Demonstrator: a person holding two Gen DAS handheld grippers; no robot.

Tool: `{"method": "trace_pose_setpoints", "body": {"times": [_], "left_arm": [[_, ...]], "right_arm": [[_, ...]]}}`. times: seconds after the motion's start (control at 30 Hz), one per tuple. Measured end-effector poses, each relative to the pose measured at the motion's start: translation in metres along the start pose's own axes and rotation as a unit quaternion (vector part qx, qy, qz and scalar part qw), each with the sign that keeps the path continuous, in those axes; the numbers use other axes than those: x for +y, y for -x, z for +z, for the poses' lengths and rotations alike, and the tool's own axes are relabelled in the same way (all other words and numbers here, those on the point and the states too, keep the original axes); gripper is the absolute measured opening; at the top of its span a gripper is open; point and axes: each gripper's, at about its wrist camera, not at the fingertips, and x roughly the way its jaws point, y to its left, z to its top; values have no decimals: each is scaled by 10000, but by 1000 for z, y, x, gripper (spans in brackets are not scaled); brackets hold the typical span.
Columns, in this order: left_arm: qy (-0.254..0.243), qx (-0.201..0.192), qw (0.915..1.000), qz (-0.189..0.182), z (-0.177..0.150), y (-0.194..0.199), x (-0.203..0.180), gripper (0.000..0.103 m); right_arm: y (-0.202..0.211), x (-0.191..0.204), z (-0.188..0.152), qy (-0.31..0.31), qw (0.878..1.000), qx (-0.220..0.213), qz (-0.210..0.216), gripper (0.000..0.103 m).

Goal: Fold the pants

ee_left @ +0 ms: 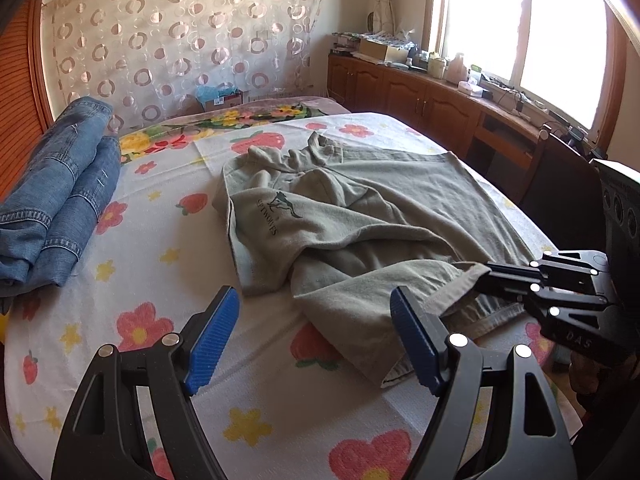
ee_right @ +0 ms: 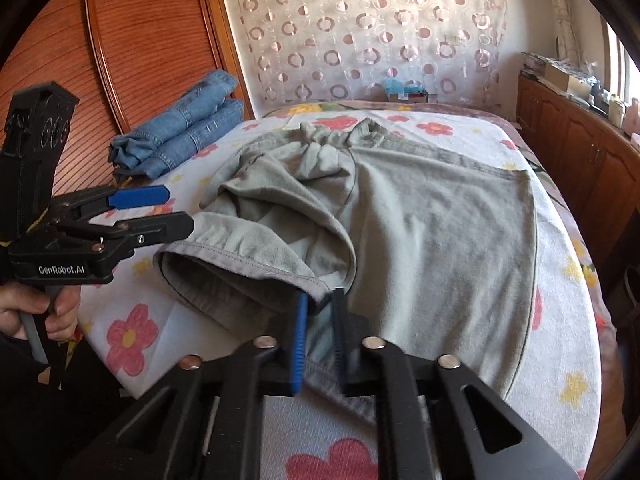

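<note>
We see a big bed (ee_left: 168,240) with a white cover full of pink flowers, yellow flowers and strawberries. In the middle of it lie the grey pants (ee_right: 420,232), partly spread flat and partly bunched up. One side has a dark logo on it. The waist end is scrunched at the far side, and the leg ends lie at the near side.

On the far left of the bed sit folded blue jeans (ee_left: 60,208), well apart from the grey pants. A brown wooden cabinet (ee_left: 420,100) runs along the right wall under a bright window. A curtain with round rings hangs behind the bed.

Our right tool (ee_right: 320,300) is pinched shut on the near hem of the grey pants, with the cloth caught between its blue pads. Our left tool (ee_left: 316,312) stands wide open just over the bed with nothing in it. Its right finger is just beside a leg end of the pants.
</note>
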Motion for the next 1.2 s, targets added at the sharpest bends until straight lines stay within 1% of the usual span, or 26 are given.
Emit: {"method": "trace_pose_setpoints", "body": {"times": [0.07, 0.17, 0.4, 0.57, 0.77, 0.83, 0.97, 1.2], "left_arm": [[-4, -65, 10000, -6, 2, 4, 0, 79], [5, -130, 9999, -1, 4, 7, 0, 79], [-46, -177, 9998, -73, 9, 8, -4, 79], [-171, -176, 9996, -144, 14, 6, -13, 79], [-339, -107, 9991, -250, 18, -2, -28, 79], [-375, -77, 9988, -289, 18, -3, -32, 79], [-458, 7, 9984, -338, 16, -10, -41, 79], [-551, 226, 9977, -311, 8, -23, -46, 79]], "right_arm": [[10, -2, 2, -7, 9999, -160, 44, 5], [23, -3, 2, -16, 9996, -285, 9, 4], [53, -8, -6, -8, 9990, -427, -90, 4], [75, -11, -17, 4, 9984, -474, -324, 4], [90, -13, -32, -88, 9977, -377, -557, 4], [93, -9, -34, -113, 9977, -337, -579, 4], [92, -4, -43, -201, 9981, -165, -560, 4], [79, 10, -43, -287, 9984, 179, -453, 4]]}}
